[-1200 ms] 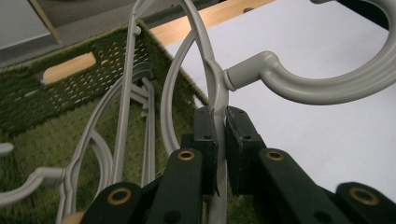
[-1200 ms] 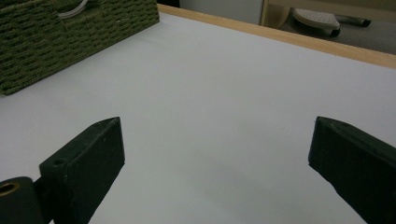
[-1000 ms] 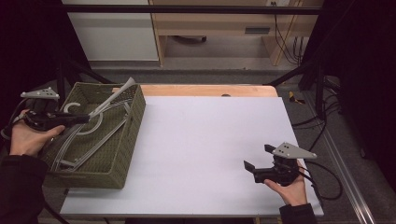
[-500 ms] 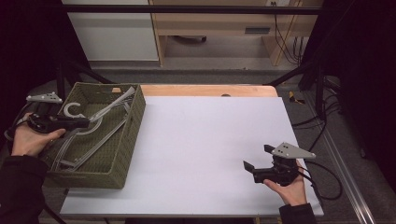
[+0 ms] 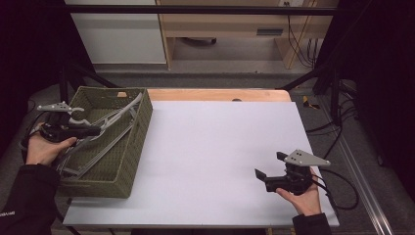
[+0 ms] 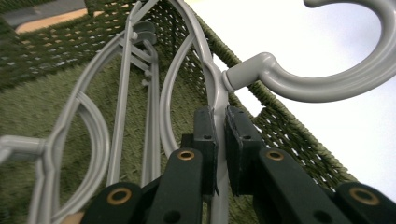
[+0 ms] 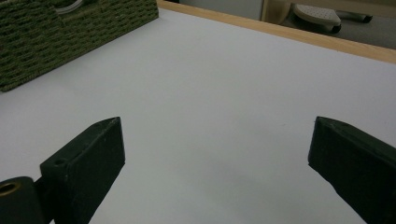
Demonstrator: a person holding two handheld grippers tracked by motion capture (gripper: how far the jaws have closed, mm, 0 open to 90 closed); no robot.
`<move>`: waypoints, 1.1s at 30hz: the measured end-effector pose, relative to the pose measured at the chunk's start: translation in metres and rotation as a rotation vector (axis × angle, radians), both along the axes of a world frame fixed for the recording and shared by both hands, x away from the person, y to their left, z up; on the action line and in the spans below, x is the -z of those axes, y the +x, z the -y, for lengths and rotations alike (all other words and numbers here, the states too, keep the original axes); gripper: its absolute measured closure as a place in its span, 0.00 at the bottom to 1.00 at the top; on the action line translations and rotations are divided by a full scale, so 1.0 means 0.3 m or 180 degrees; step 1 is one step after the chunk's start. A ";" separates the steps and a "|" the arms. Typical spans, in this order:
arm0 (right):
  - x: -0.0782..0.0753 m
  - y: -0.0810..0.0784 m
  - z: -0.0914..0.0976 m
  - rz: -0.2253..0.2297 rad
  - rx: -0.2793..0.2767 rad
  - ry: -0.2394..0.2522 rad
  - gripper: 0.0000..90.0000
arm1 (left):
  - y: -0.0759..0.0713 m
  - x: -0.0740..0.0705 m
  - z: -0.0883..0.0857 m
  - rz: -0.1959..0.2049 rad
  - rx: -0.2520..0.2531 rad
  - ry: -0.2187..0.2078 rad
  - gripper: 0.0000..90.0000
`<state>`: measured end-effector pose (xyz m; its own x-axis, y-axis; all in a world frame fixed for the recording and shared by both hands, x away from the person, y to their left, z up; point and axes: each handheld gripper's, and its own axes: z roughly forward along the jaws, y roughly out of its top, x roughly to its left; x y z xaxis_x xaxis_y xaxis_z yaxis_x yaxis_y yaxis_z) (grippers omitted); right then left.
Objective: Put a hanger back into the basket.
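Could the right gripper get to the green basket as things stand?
Probably yes: the right gripper hovers open over bare white table, and nothing lies between it and the green basket.

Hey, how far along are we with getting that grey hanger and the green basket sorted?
Done: the left tongs are clamped on the neck of a grey hanger, just below its hook. In hand: that hanger sits tilted inside the green basket, among other hangers. Left: nothing lies on the white table yet, and the right tongs rest open and hold nothing.
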<state>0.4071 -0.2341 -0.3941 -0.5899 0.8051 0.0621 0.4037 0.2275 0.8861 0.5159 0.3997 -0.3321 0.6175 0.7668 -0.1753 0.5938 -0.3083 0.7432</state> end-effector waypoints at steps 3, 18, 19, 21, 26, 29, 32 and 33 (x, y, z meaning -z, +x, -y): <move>0.001 0.001 -0.001 0.0000 -0.0007 -0.0005 0.05 | -0.002 0.025 -0.014 -0.0035 -0.0030 -0.0117 0.93; 0.004 0.001 -0.005 -0.0006 -0.0025 -0.0020 0.05 | 0.006 0.123 -0.032 -0.0152 -0.0239 -0.0049 0.91; 0.003 0.001 -0.005 -0.0005 -0.0025 -0.0017 0.05 | 0.004 0.116 -0.037 -0.0102 -0.0300 -0.0028 0.91; 0.002 0.000 -0.005 -0.0014 -0.0010 0.0005 0.05 | 0.002 0.107 -0.045 -0.0026 -0.0414 0.0006 0.89; 0.004 0.002 -0.005 -0.0003 -0.0020 -0.0014 0.05 | 0.013 0.099 -0.074 0.0218 -0.0984 0.0468 0.83; 0.006 0.003 -0.008 -0.0008 -0.0018 -0.0024 0.05 | 0.035 0.124 -0.108 0.0140 -0.1411 0.0651 0.72; 0.006 0.003 -0.008 -0.0006 -0.0017 -0.0022 0.05 | 0.026 0.136 -0.119 0.0178 -0.1596 0.0672 0.59; 0.006 0.003 -0.007 -0.0003 -0.0016 -0.0019 0.05 | 0.015 0.133 -0.122 0.0196 -0.1619 0.0651 0.57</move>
